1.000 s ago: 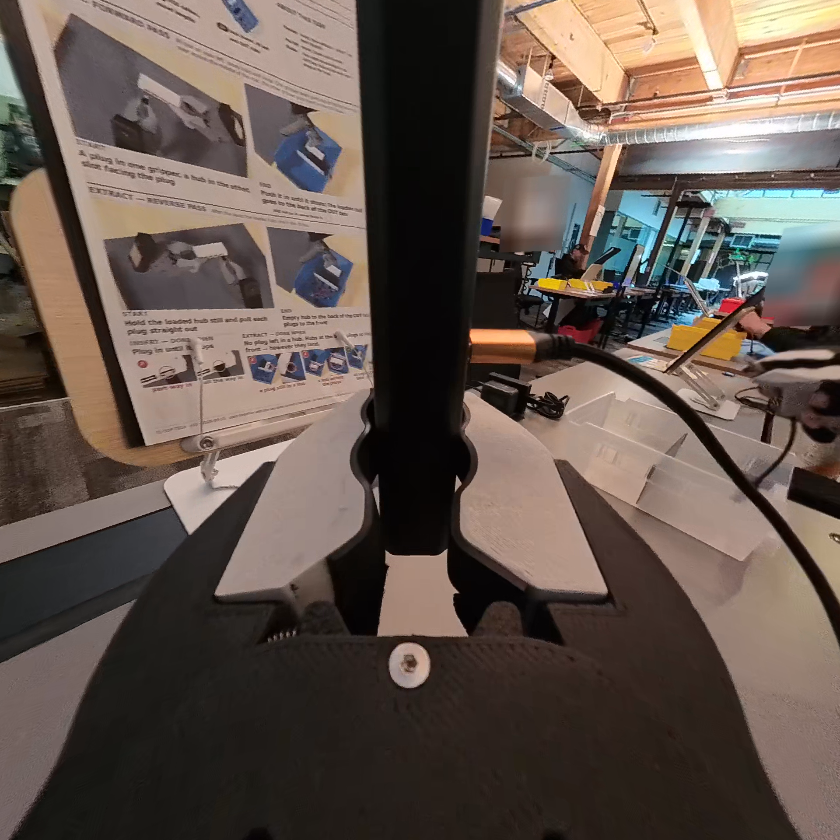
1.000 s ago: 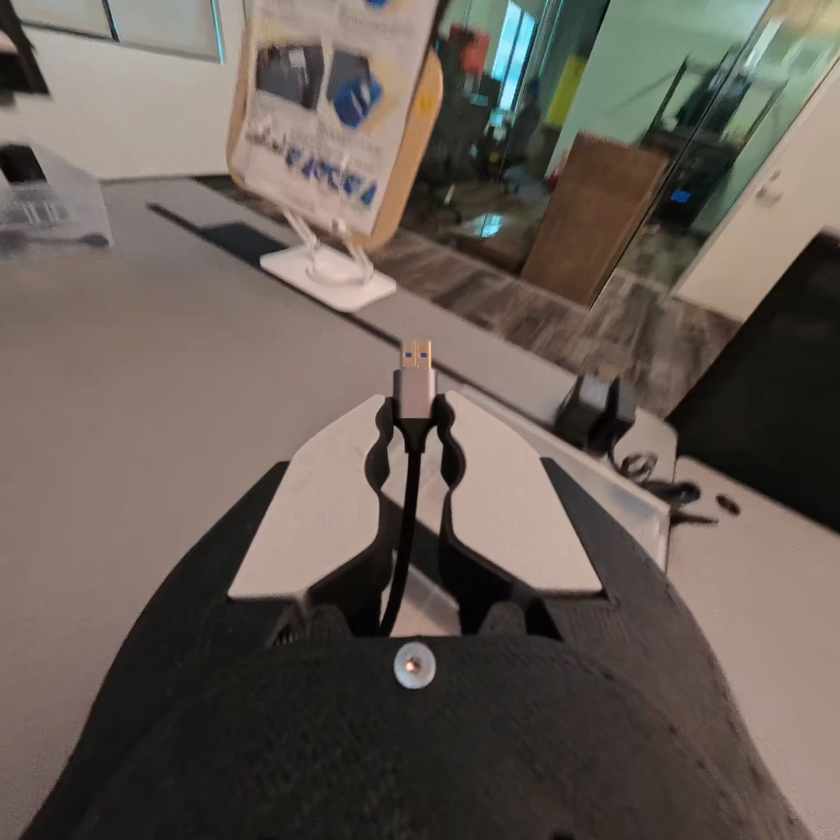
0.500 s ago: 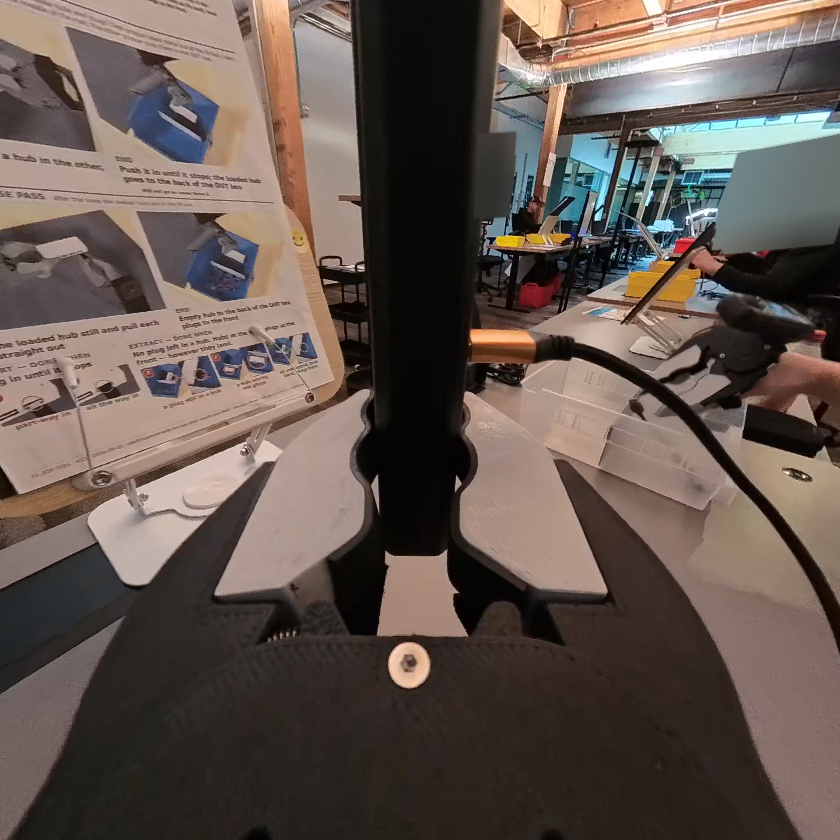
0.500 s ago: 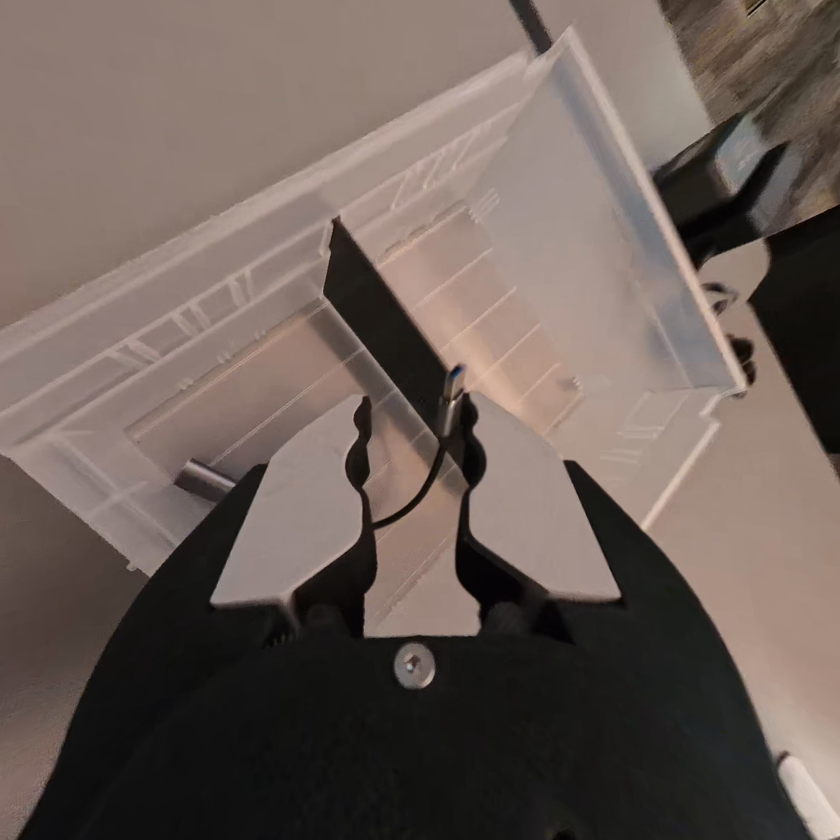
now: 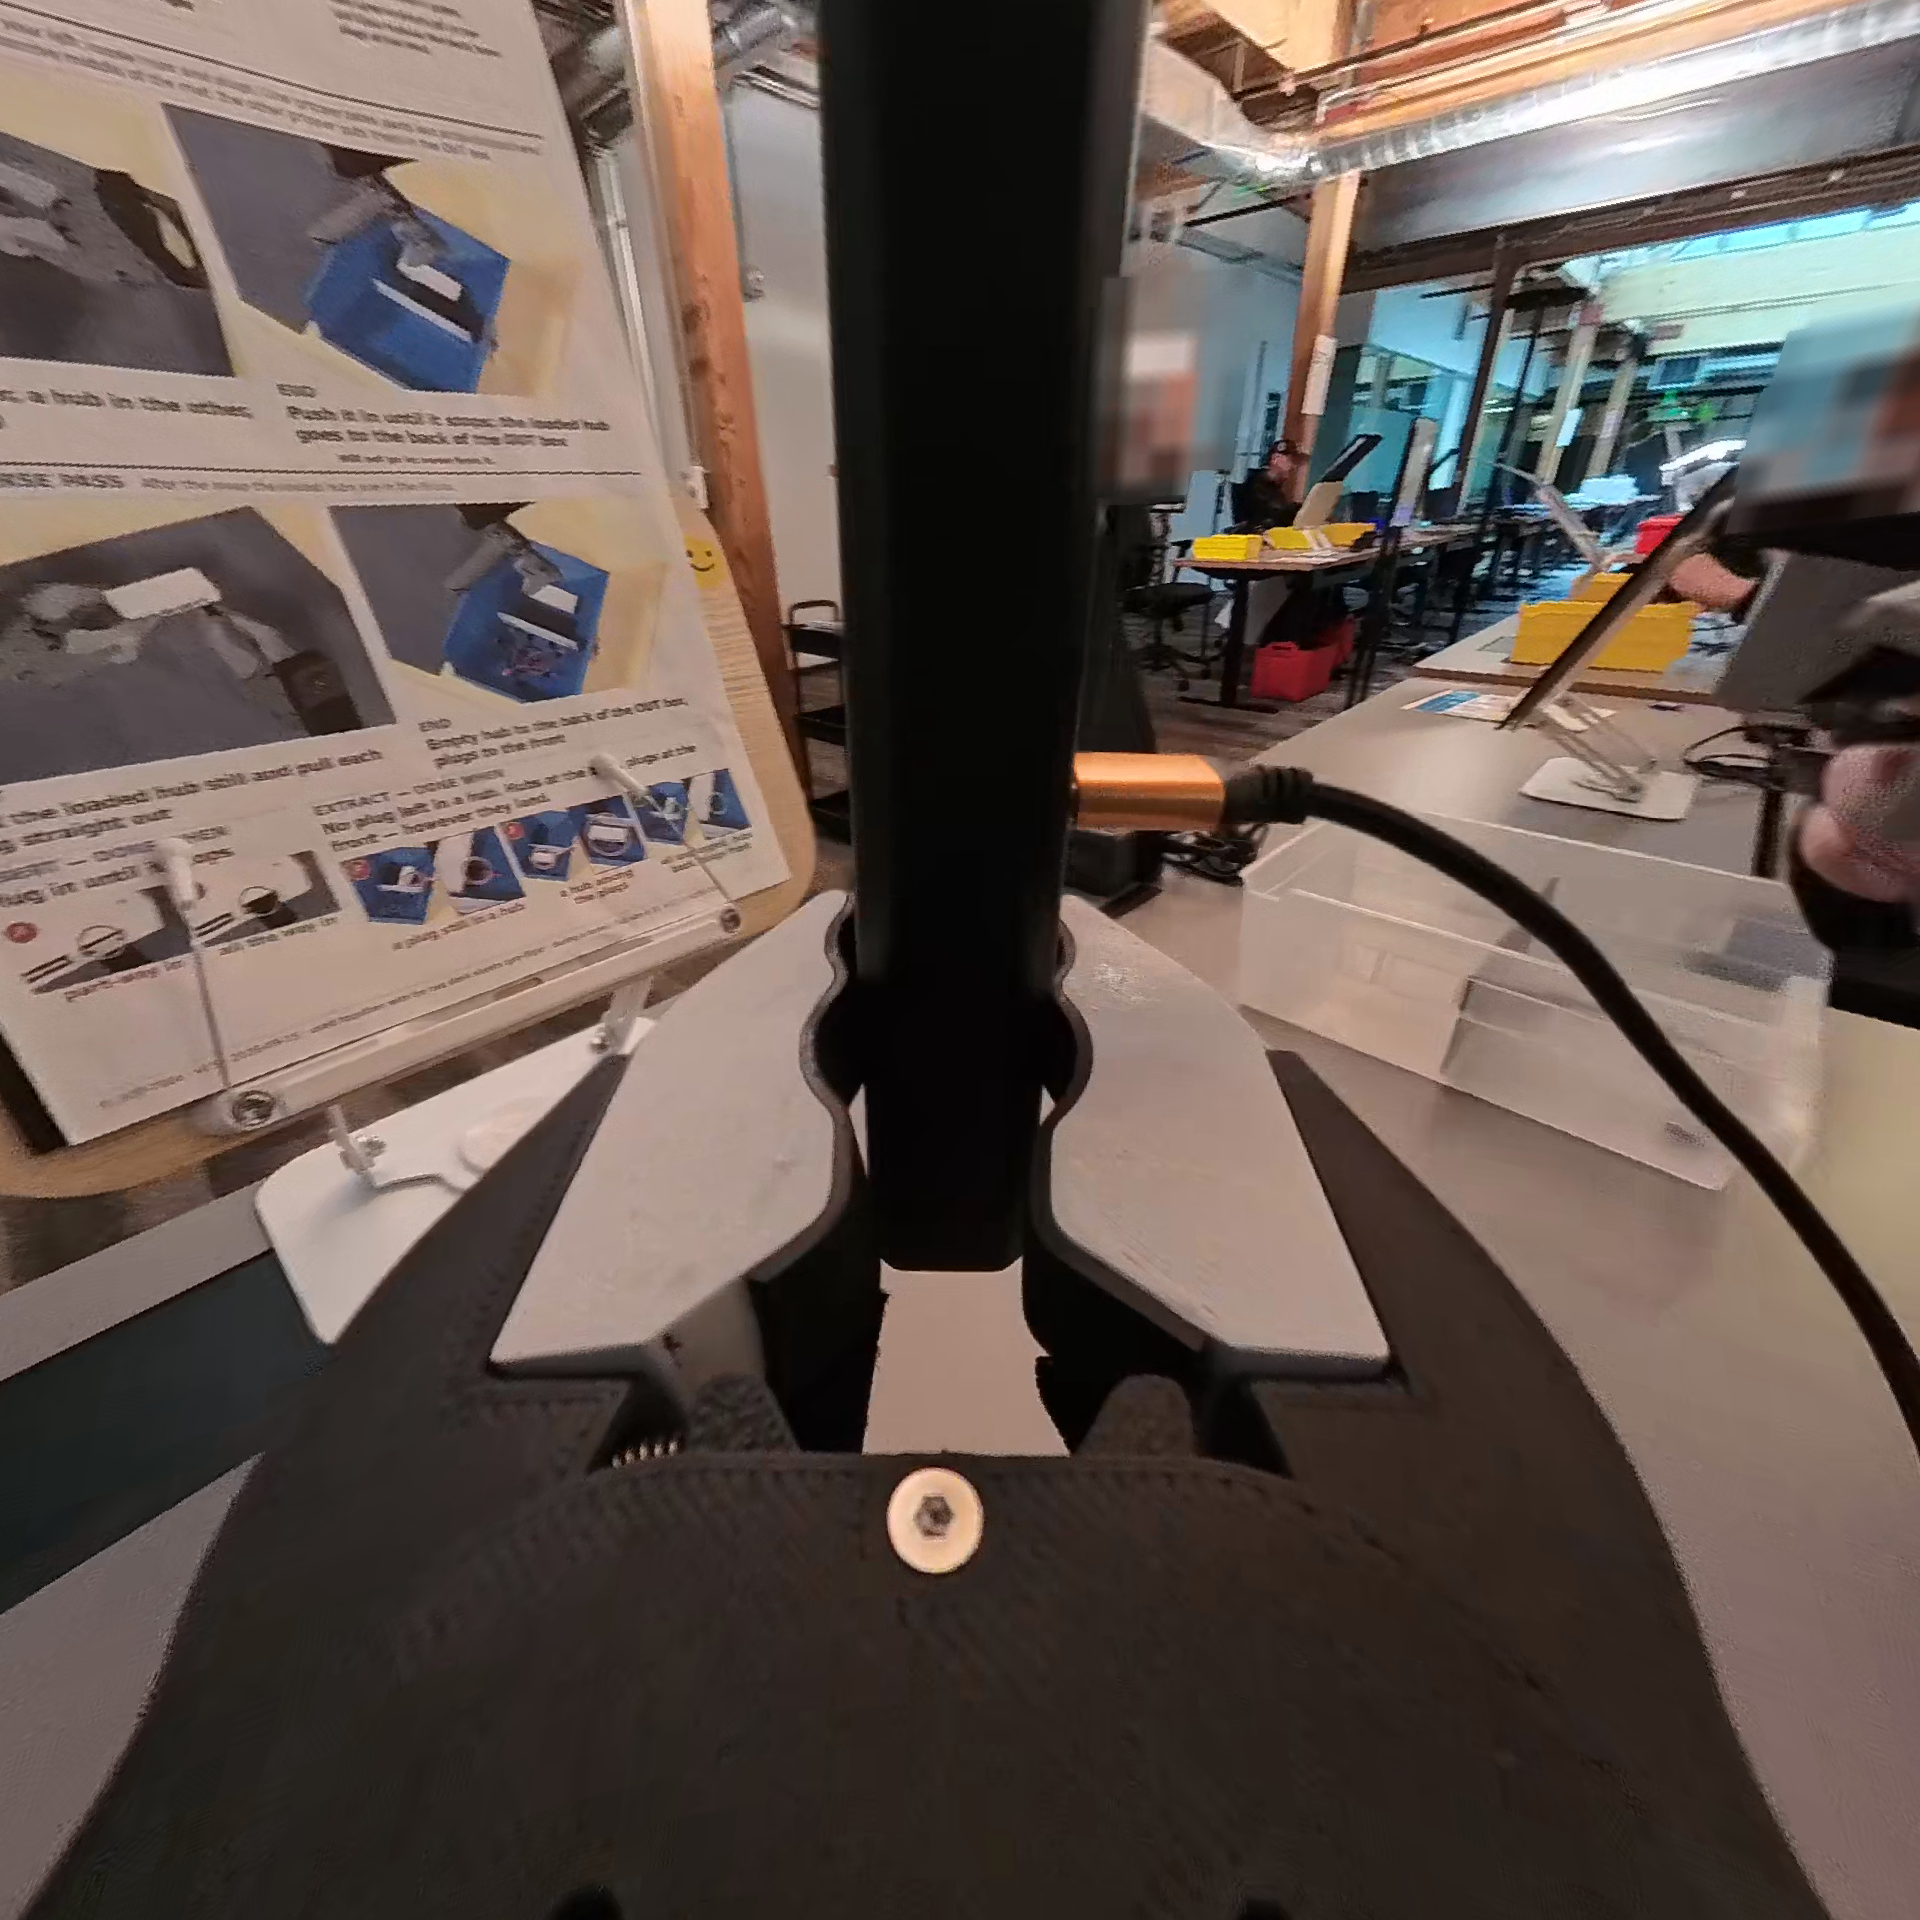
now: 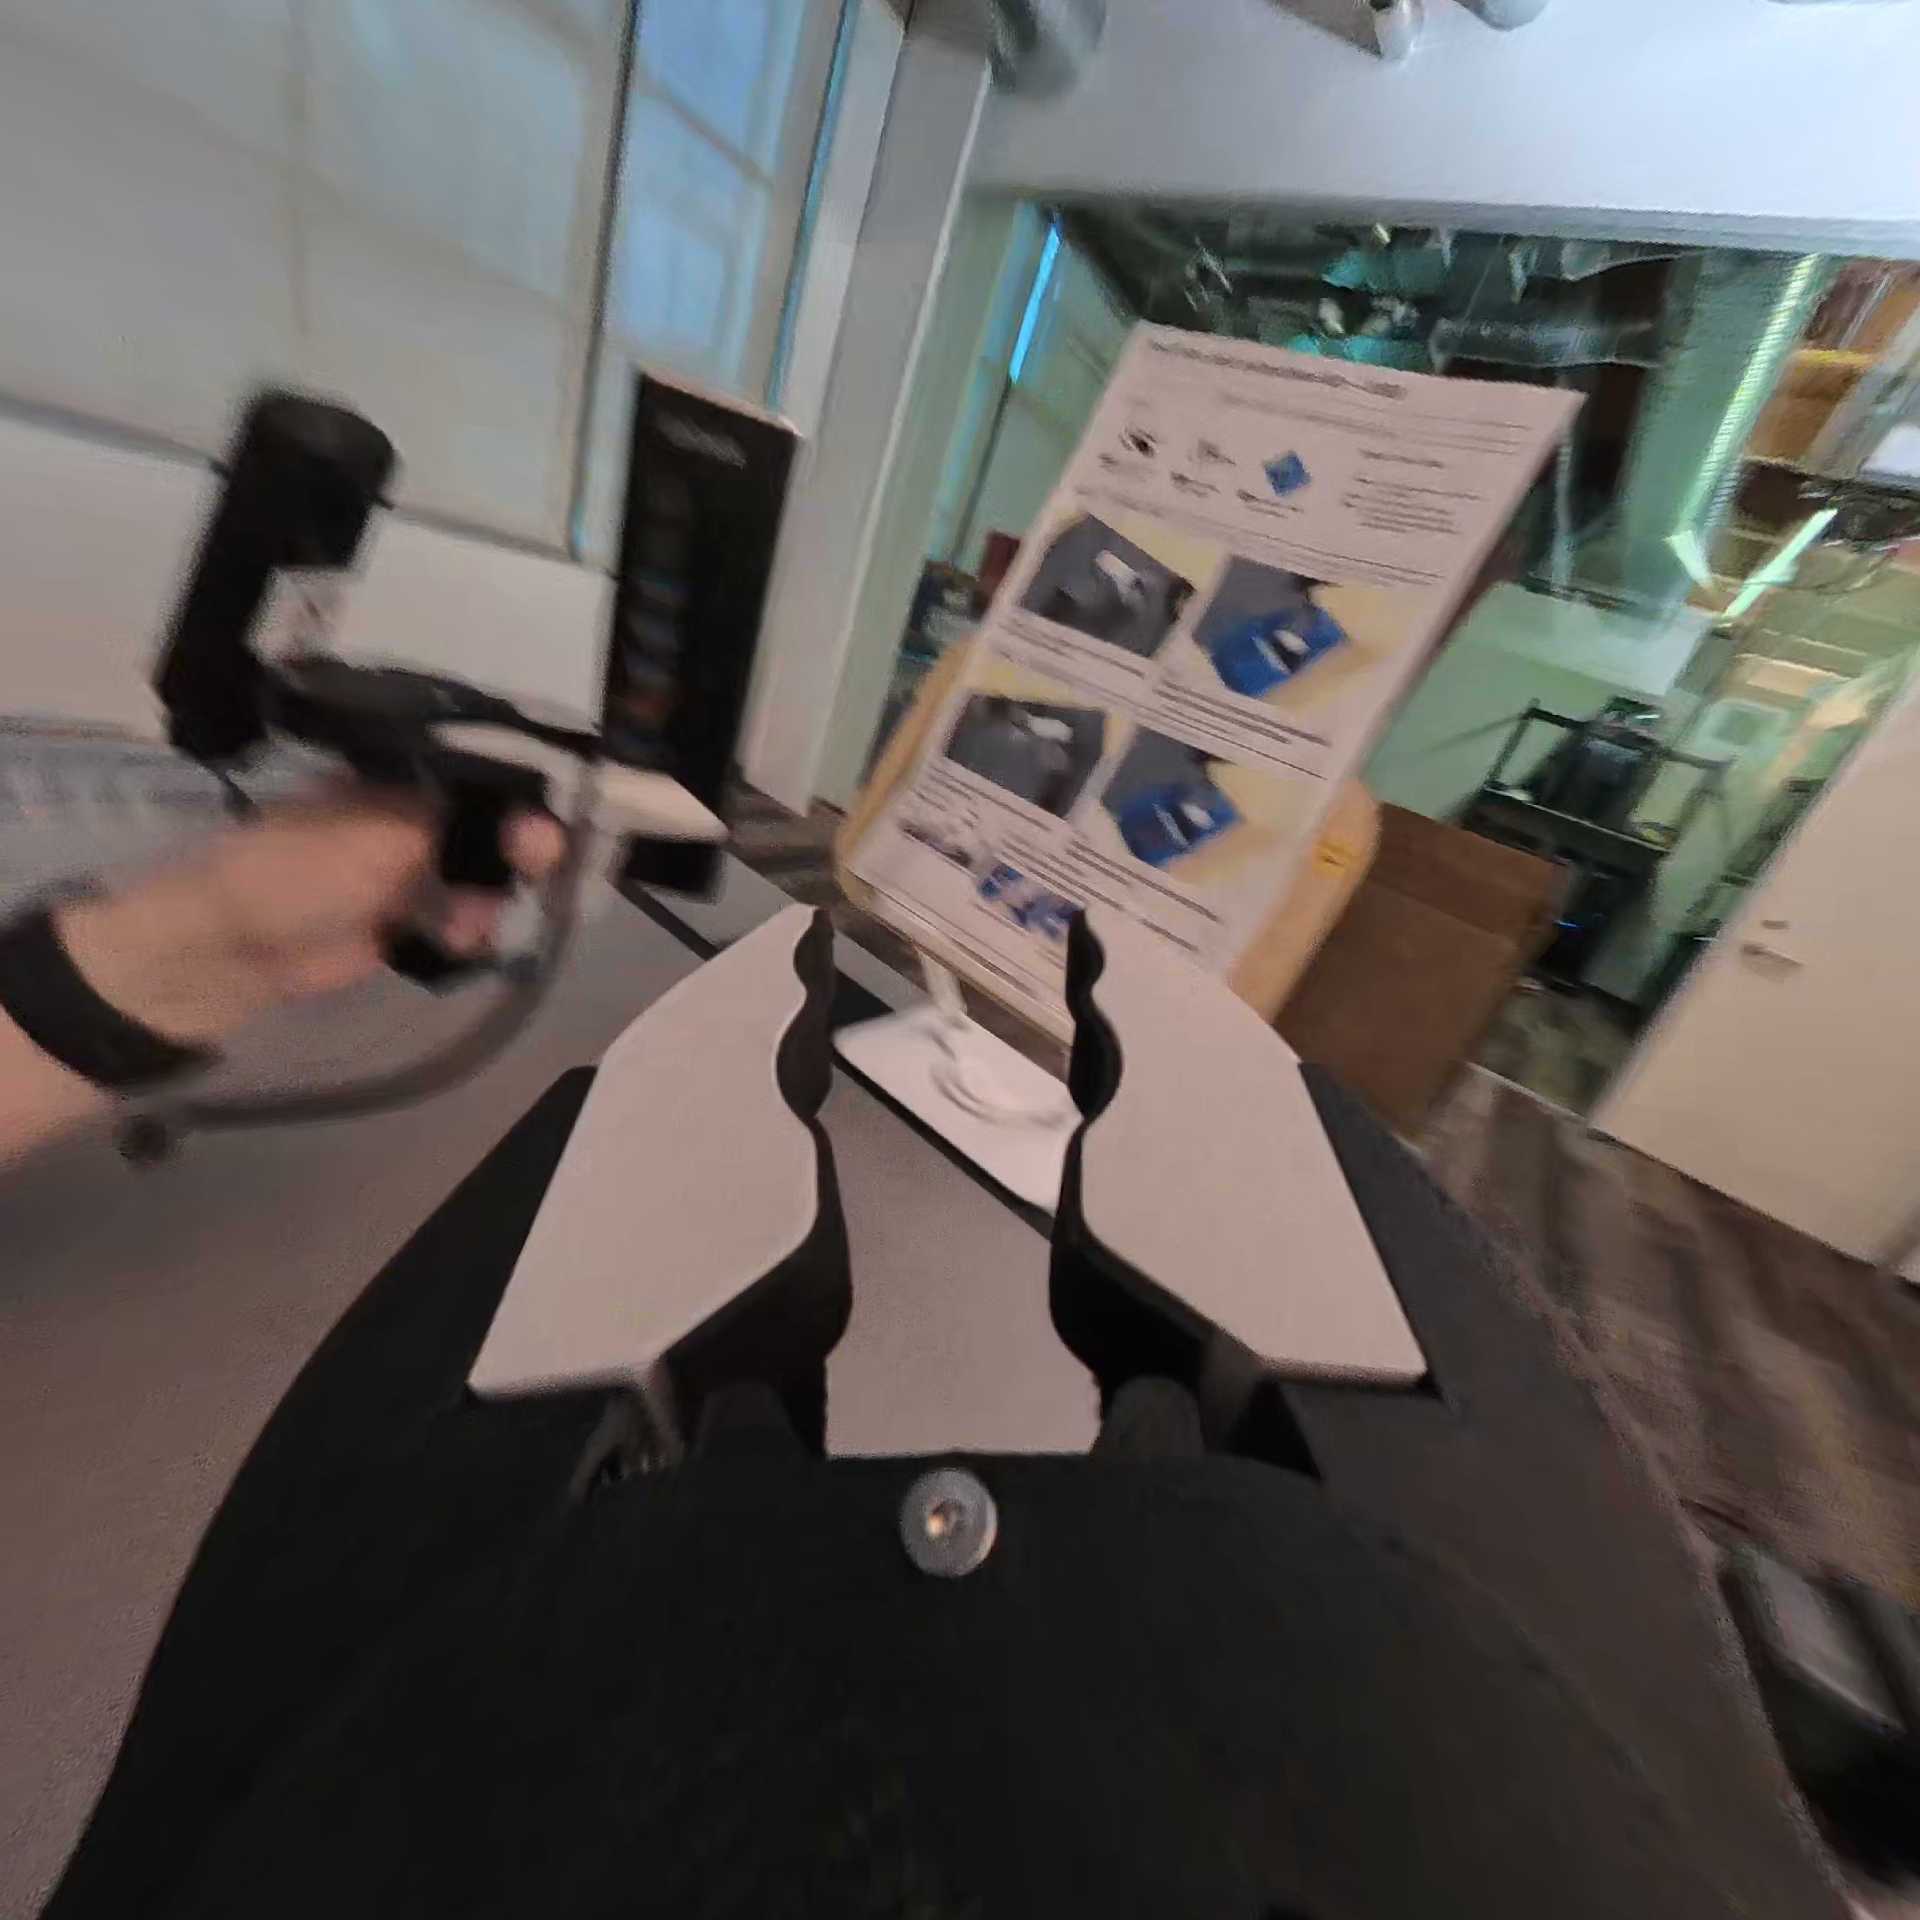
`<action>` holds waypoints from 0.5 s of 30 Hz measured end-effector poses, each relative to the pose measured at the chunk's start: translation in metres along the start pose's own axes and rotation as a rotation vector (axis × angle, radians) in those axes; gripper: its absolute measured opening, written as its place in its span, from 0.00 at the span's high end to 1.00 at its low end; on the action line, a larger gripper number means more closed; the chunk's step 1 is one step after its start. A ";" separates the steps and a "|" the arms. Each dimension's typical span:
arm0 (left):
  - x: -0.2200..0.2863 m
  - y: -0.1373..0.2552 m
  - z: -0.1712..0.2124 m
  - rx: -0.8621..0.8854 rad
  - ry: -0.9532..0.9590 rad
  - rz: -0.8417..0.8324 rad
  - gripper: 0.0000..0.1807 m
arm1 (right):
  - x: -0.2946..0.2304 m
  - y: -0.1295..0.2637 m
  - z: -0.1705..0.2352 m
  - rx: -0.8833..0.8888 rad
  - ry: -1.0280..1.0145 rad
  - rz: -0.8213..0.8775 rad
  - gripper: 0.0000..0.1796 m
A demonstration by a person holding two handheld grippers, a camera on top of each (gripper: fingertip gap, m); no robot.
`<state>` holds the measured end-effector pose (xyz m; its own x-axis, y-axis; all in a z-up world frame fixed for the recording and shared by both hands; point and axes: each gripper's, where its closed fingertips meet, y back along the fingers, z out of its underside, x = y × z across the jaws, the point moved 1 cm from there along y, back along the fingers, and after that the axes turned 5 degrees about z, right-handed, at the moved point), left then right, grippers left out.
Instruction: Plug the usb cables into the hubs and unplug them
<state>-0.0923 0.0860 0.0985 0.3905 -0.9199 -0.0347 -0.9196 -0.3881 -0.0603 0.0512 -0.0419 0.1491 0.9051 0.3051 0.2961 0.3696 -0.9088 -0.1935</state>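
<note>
Left gripper: the left gripper [image 5: 951,1029] is closed tight on the black hub [image 5: 961,520], which stands upright between its 2 fingers and rises out of the top of the left wrist view.
Hub and plug: 1 plug with a copper-coloured shell [image 5: 1148,792] sits in the right side of the hub, and its black cable [image 5: 1621,997] curves down toward the right edge of the table [image 5: 1558,1403].
Right gripper: the right gripper [image 6: 948,940] is open by a moderate gap and holds nothing – only the table and the white foot of the stand show between its fingers.
Other things: a clear divided bin [image 5: 1507,977] rests on the table toward its far right part, and an instruction sheet on a stand [image 5: 343,644] is at the far left edge. In the right wrist view a hand [image 6: 260,914] holding the other gripper shows blurred at the left.
Step, as I judge: the copper plug is the next thing to pull out, with the hub kept still.
Handling: the hub looks stiff and light, so the grip across its narrow body should be firm. The plug shell is smooth metal and may slip – better to take it on the shell, close to the hub, not on the soft cable, and to pull straight along the port.
Risk: a tilted pull may strain the port or turn the hub in the fingers.
</note>
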 end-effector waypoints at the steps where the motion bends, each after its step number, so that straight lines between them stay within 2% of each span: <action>1: -0.003 0.000 0.001 -0.003 -0.007 -0.020 0.84 | -0.021 -0.014 -0.005 0.029 -0.050 -0.029 0.76; 5: -0.013 0.001 0.006 -0.019 -0.031 -0.082 0.84 | -0.075 -0.075 -0.005 0.028 -0.160 -0.058 0.76; 9: -0.020 0.005 0.008 -0.007 -0.027 -0.109 0.84 | -0.106 -0.121 0.007 -0.064 -0.202 -0.086 0.80; 15: -0.028 0.010 0.006 0.004 -0.030 -0.135 0.84 | -0.117 -0.150 0.011 -0.122 -0.286 -0.136 0.84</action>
<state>-0.1124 0.1084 0.0926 0.5114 -0.8575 -0.0556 -0.8587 -0.5076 -0.0705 -0.1075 0.0616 0.1328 0.8780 0.4774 0.0335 0.4786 -0.8765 -0.0516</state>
